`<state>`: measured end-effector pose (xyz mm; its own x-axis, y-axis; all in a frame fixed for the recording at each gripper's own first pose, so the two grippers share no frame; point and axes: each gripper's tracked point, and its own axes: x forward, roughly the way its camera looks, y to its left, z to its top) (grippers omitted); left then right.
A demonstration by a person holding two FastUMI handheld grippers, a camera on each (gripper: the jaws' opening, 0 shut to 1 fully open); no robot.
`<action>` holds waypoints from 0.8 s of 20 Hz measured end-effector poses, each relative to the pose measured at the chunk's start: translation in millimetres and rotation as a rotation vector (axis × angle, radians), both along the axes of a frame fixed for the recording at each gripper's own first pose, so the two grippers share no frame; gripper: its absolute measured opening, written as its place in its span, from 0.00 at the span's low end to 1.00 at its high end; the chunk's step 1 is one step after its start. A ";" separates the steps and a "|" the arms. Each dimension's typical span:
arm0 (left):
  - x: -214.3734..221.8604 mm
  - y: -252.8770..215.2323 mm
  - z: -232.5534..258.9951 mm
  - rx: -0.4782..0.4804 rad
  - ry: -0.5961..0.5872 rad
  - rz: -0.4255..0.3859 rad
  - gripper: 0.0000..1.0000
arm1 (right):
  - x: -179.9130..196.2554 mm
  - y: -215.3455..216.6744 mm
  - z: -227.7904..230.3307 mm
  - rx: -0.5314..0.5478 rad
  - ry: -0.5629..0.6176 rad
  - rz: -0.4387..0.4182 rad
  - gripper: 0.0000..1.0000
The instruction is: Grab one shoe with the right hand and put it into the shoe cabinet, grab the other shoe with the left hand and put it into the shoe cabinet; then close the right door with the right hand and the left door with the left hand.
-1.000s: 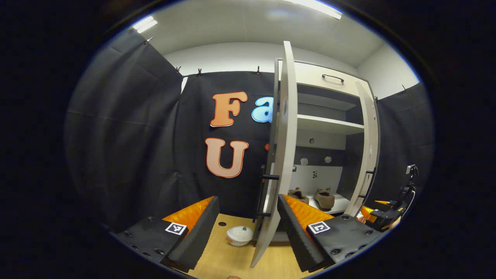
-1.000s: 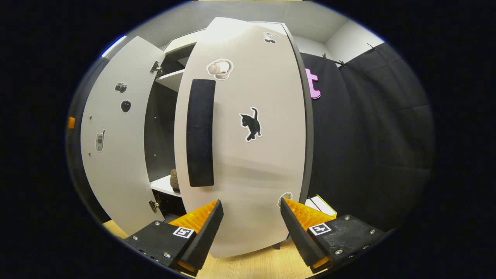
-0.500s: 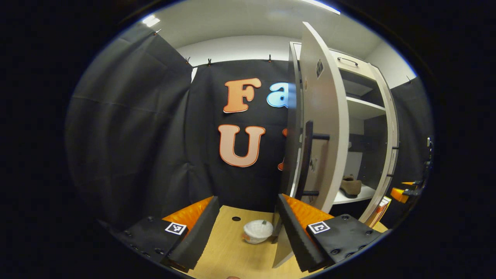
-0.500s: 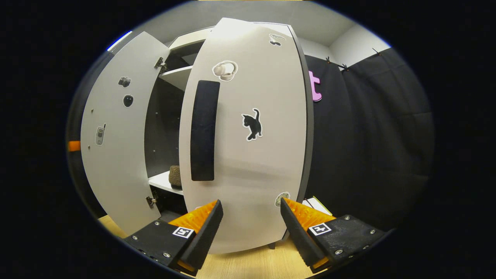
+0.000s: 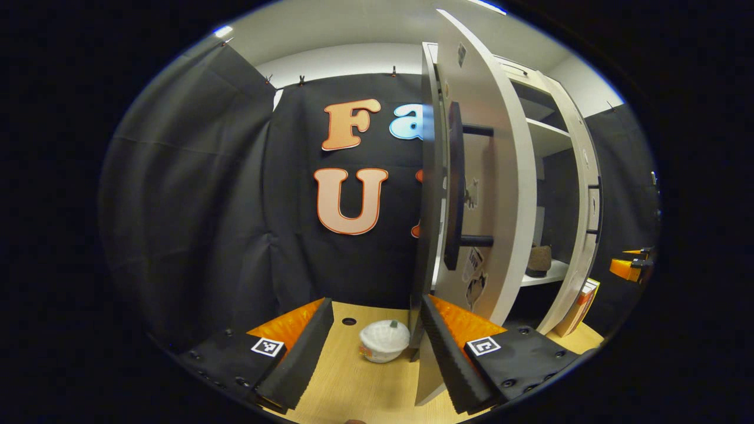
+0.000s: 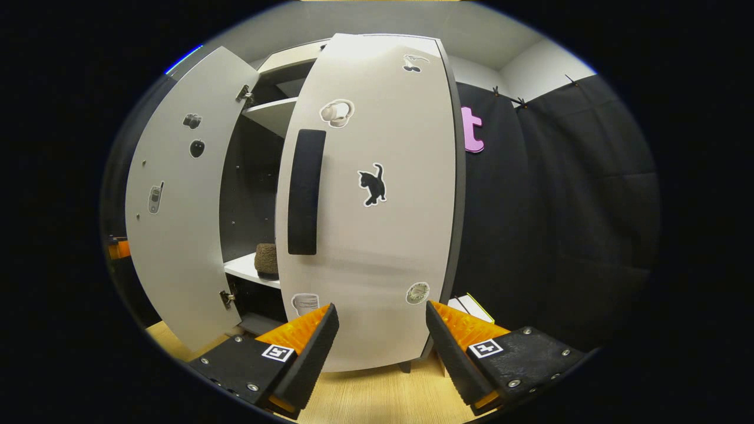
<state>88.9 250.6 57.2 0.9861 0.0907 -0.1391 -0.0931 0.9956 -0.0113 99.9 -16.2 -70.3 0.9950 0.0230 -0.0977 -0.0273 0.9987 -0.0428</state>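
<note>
The white shoe cabinet [image 6: 277,112] stands with both doors partly swung in. In the right gripper view the right door [image 6: 383,235], with a black handle [image 6: 305,191], faces me just beyond my open right gripper [image 6: 380,347], whose fingers hold nothing. A brown shoe [image 6: 267,259] sits on the lower shelf in the gap between the doors. In the left gripper view the left door [image 5: 489,194] with its black handle [image 5: 453,182] stands edge-on, just past the right finger of my open left gripper [image 5: 374,353]. The shoe [image 5: 539,259] shows behind it.
A white lidded bowl [image 5: 384,340] sits on the wooden surface [image 5: 353,388] beside the left door's foot. A thin box [image 6: 471,306] leans by the cabinet's right side. Black cloth walls close in on both sides. The other gripper [image 5: 633,268] shows at far right.
The left door has swung further toward the cabinet, and only one shoe now shows in the left gripper view. The right door has swung slightly further in, away from the right gripper.
</note>
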 end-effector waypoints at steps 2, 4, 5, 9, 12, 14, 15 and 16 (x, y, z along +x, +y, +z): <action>-1.2 -8.4 2.9 0.013 -0.009 -0.015 0.97 | -2.8 -2.4 -0.4 -0.001 0.001 -0.003 0.92; -0.1 -11.9 4.8 0.020 -0.010 -0.023 0.95 | -6.3 -5.0 -1.7 0.004 0.005 -0.007 0.92; 0.1 -16.4 3.1 0.000 -0.005 -0.039 0.95 | -8.0 -5.5 -2.6 0.009 0.008 -0.007 0.92; 2.8 -43.9 -2.9 -0.072 0.009 -0.096 0.99 | -15.9 -13.5 -3.9 0.008 0.014 -0.023 0.92; 7.8 -72.4 -5.0 -0.091 0.013 -0.163 0.96 | -25.3 -12.2 -3.7 0.034 0.019 -0.007 0.92; 13.2 -94.1 -6.8 -0.103 0.014 -0.211 0.95 | -30.9 -15.2 -3.5 0.027 0.018 -0.007 0.92; 16.2 -102.0 -7.7 -0.107 0.013 -0.226 0.94 | -33.5 -17.5 -3.8 0.017 0.018 -0.010 0.92; 20.2 -107.1 -7.4 -0.106 0.012 -0.238 0.96 | -37.4 -18.9 -4.1 0.013 0.020 -0.007 0.92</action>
<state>109.1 143.5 49.9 0.9761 -0.1596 -0.1475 0.1430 0.9828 -0.1172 62.5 -35.1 -74.4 0.9930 0.0169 -0.1171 -0.0206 0.9993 -0.0298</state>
